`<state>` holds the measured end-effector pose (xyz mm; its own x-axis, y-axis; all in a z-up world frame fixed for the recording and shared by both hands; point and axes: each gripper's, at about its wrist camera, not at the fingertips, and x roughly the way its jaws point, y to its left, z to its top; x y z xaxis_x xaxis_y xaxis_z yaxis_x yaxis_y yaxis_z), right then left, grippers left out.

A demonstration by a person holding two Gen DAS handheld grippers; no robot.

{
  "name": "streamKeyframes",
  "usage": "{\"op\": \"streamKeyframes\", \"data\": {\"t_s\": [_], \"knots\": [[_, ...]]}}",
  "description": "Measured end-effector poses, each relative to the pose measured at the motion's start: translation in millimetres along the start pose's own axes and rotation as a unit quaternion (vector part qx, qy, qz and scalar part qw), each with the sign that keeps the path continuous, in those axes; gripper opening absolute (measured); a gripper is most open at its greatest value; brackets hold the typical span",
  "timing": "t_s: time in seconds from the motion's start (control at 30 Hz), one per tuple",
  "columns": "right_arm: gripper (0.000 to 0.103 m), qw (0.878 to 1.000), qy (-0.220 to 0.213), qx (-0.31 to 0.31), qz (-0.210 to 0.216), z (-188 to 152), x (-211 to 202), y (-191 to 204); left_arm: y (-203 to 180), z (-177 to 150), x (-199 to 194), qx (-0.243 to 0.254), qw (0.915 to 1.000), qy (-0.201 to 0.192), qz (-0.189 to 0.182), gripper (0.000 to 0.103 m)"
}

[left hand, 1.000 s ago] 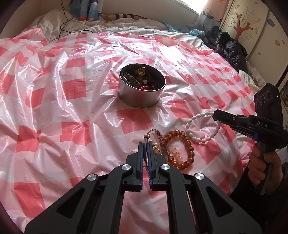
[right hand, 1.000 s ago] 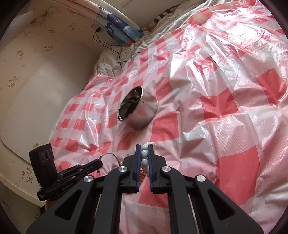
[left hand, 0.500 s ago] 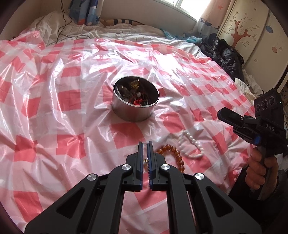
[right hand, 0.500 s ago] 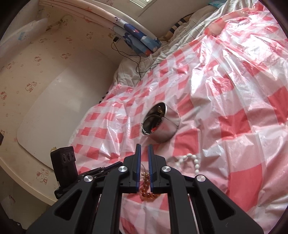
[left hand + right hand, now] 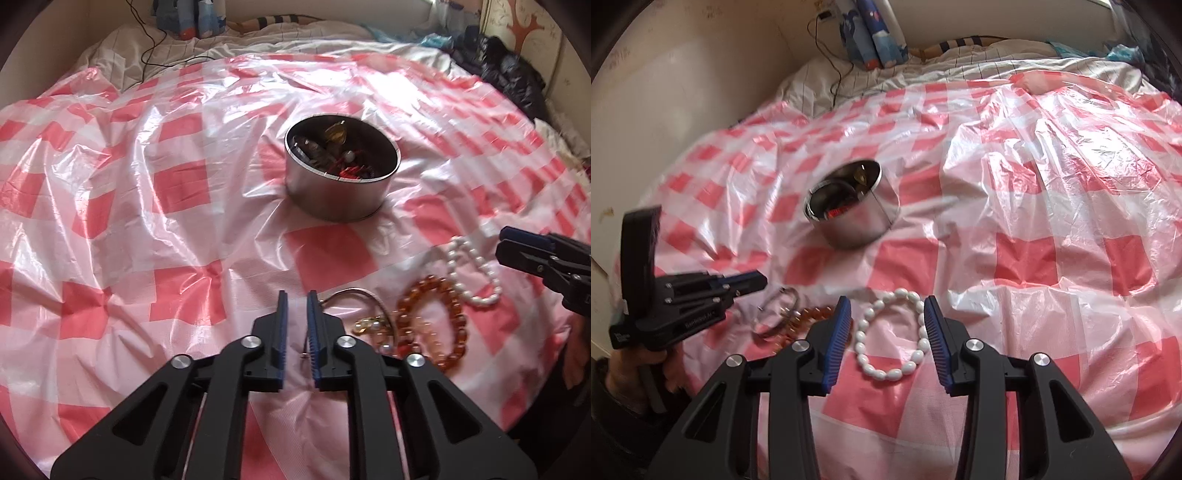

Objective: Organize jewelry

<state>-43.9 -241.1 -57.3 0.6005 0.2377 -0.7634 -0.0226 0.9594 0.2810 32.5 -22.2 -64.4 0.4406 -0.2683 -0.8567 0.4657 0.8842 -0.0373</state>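
A round silver metal tin (image 5: 341,177), holding a jumble of dark, gold and red trinkets, sits on the red-and-white checked plastic sheet (image 5: 147,206) spread over the bed. Nearer, to the right of the tin, lie a white oval-bead bracelet (image 5: 892,338), an amber glass-bead bracelet (image 5: 432,325) and a thin metal bangle (image 5: 364,295) with small gold and pearl pieces beside it.

The right gripper (image 5: 888,334) hovers with its jaws spread wide on either side of the white bracelet, gripping nothing. The left gripper (image 5: 295,325) sits just left of the bangle, its jaws parted by a narrow gap; a thin wire end seems to show between them, though contact is unclear. A dark cable (image 5: 831,48) trails over the far striped bedding.
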Motion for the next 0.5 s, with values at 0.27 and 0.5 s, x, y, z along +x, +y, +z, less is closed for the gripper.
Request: {"op": "streamKeyframes", "data": {"t_s": [0.27, 0.5], "knots": [[0.037, 0.996, 0.045, -0.046, -0.06, -10.8, 34.5, 5.2, 6.1, -7.3, 11.2, -0.004, 0.9999, 0.008, 0.007, 0.023], [0.008, 0.997, 0.041, -0.04, -0.042, -12.4, 26.8, 5.4, 8.8, -15.2, 7.2, 0.002, 1.0, 0.004, -0.003, 0.027]]}}
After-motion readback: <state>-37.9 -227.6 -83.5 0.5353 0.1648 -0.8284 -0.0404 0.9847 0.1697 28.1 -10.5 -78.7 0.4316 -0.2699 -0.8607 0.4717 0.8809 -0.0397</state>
